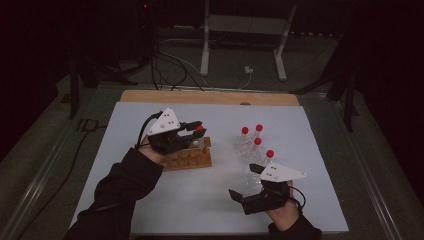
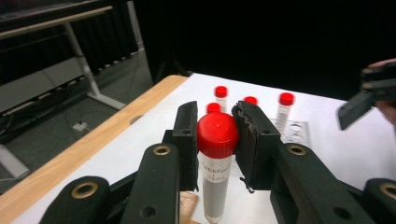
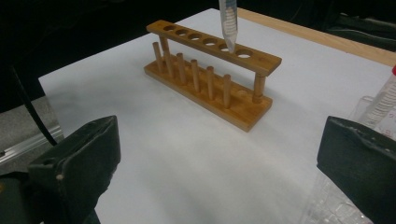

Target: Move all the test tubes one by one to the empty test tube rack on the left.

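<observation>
Gripping red-capped tube (image 2: 217,154), left hand-held gripper (image 2: 215,140), above wooden rack (image 3: 212,79)

We note red screw cap (image 2: 217,134) on clear plastic tube (image 2: 215,186), grey fill inside, small dark print on wall. We see matt black left gripper (image 2: 215,140), brass-coloured rivets on arms, white three-cornered plate on top. Right gripper (image 3: 219,154) same black, pads dull charcoal. Wooden tube rack (image 3: 212,70) warm honey-brown, plain grain, no pattern. Four more clear tubes (image 1: 255,142) near bench's right edge, caps all red. Bench sheet (image 1: 200,195) pale bluish-white, plain; far edge shows light brown wooden strip (image 1: 210,97). Sleeves black.
</observation>
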{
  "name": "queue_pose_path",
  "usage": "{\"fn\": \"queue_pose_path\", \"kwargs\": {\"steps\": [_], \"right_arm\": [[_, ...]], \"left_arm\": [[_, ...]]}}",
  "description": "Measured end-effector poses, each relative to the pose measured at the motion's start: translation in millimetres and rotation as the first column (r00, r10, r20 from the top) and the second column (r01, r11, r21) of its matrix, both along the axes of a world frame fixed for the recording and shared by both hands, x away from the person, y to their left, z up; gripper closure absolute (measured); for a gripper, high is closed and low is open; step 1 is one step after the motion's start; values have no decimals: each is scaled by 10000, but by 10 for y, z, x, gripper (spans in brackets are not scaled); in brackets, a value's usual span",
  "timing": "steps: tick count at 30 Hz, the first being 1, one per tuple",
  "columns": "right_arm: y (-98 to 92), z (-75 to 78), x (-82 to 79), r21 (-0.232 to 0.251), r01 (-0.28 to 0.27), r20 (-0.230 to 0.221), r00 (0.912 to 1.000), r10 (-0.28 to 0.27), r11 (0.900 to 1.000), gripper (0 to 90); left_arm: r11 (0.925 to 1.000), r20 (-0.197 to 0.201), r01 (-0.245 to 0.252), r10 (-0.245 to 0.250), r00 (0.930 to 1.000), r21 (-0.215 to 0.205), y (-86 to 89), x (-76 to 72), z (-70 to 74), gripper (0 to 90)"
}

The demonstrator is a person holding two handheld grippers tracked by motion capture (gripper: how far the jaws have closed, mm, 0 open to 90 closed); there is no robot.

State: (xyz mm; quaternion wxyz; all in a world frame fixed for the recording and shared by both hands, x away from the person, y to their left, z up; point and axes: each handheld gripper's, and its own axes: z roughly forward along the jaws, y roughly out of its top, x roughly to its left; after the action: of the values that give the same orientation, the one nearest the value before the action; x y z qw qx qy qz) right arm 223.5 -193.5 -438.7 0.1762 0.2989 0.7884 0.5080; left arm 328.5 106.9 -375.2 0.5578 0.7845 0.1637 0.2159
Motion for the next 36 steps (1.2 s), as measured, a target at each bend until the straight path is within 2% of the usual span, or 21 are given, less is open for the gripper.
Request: {"fn": "queue_pose_path", "kwargs": {"steps": [6, 10, 13, 18, 27, 36], "right_arm": [[-4, 6, -3, 28, -2, 71, 10000, 2, 10000, 0], [-5, 6, -7, 59, 15, 78, 10000, -15, 10000, 0], [0, 1, -2, 83, 4, 54, 10000, -5, 10000, 0], [-11, 8, -3, 118, 18, 62, 10000, -19, 9999, 0], [-26, 5, -4, 160, 57, 53, 10000, -57, 9999, 0], [-24, -9, -5, 160, 52, 9, 10000, -53, 9999, 0]], "left_arm": [[9994, 25, -356, 356, 9994, 4, 36, 104, -15, 719], [9978, 75, -627, 626, 9980, 191, 71, 186, -47, 719], [9964, -80, -835, 834, 9965, -112, 110, 253, -56, 719], [9942, -86, -1031, 1028, 9947, -298, 100, 328, -107, 719], [9929, -484, -1167, 1156, 9921, -210, 74, 412, -310, 719], [9927, -899, -1208, 1201, 9887, -21, 73, 409, -531, 719]]}}
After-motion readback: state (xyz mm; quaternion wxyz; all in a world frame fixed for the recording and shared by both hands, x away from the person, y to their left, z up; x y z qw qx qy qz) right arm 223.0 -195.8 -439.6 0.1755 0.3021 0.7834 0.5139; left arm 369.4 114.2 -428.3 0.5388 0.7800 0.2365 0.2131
